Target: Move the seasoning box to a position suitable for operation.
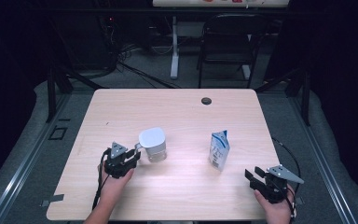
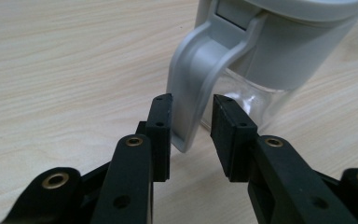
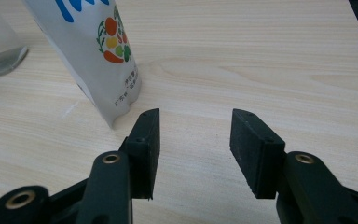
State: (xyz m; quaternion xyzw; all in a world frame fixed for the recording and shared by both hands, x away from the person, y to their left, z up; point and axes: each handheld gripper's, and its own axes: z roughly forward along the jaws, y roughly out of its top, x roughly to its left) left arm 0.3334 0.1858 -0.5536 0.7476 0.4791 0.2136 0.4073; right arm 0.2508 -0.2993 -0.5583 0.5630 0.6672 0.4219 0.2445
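The left claw [image 2: 191,119] stands half spread around the grey handle [image 2: 193,84] of the pitcher [image 1: 152,144]; 1 pad touches it, the other stands just off, so no grip yet. The right claw [image 3: 195,135] rests spread and empty on the counter [image 1: 177,107], the carton [image 3: 95,51] just beyond its left pad. Lifting and any pouring are left.

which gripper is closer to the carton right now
Right. The right gripper sits just off the carton, jaws empty; the left gripper is across the table at the jug handle.
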